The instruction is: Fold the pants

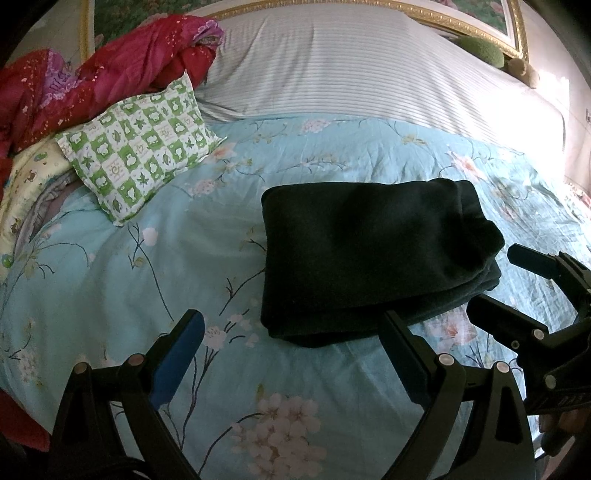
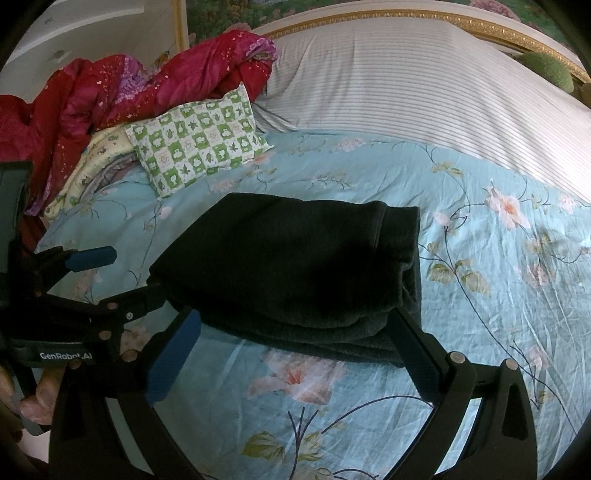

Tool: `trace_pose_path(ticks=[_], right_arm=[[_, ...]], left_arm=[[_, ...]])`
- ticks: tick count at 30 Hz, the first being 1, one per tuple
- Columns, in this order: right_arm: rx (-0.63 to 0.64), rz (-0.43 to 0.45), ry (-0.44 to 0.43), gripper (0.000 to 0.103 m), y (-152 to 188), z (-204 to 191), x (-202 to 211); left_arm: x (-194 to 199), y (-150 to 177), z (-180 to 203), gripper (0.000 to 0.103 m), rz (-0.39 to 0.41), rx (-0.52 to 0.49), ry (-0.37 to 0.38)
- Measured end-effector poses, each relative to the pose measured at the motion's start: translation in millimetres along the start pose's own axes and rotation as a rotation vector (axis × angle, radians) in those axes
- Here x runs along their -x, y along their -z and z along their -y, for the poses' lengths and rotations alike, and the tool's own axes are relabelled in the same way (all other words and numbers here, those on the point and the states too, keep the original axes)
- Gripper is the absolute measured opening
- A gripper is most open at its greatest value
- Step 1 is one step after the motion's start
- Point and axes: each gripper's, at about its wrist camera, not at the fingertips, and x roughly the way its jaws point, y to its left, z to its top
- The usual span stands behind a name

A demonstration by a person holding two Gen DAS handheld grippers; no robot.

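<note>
The dark pants (image 1: 369,254) lie folded into a thick rectangle on the light blue floral bedspread (image 1: 147,280). In the left wrist view my left gripper (image 1: 291,343) is open just in front of the bundle's near left corner, with nothing between its fingers. My right gripper (image 1: 493,280) shows at the right edge of that view, open beside the bundle's right end. In the right wrist view the pants (image 2: 295,258) fill the middle, and the open right gripper (image 2: 295,332) straddles their near edge. The left gripper (image 2: 129,275) is open at their left end.
A green-and-white checked pillow (image 1: 140,144) lies left of the pants, with a crumpled red quilt (image 1: 110,74) behind it. Striped white bedding (image 1: 351,70) covers the head of the bed under a gold-trimmed headboard (image 1: 424,7). A person's fingers (image 2: 37,398) hold the left gripper's handle.
</note>
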Motion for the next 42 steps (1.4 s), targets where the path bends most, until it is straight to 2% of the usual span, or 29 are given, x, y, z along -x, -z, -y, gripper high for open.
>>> trace_pose_path(ticks=[17,24,36,42], right_arm=[[-0.001,0.012,-0.001,0.101,-2.6,-1.7,4.6],[0.008,0.017,0.0,0.102,-10.5,-1.0,6.5],[-0.041,-0.015,0.044,0.102,-19.2,24.2,1.2],[-0.076,-0.028,0.03,0.102,-19.4,33.8,-0.9]], left_arm=[[3.2,-0.1,-0.2,0.096,0.007,-0.008,-0.009],[7.5,-7.4,0.9,0.096,0.038,-0.019,-0.026],[-0.4,-24.8,-4.3,0.096,0.033,-0.014,-0.023],[-2.4,-29.3,-4.8,0.096,0.018,0.005,-0.006]])
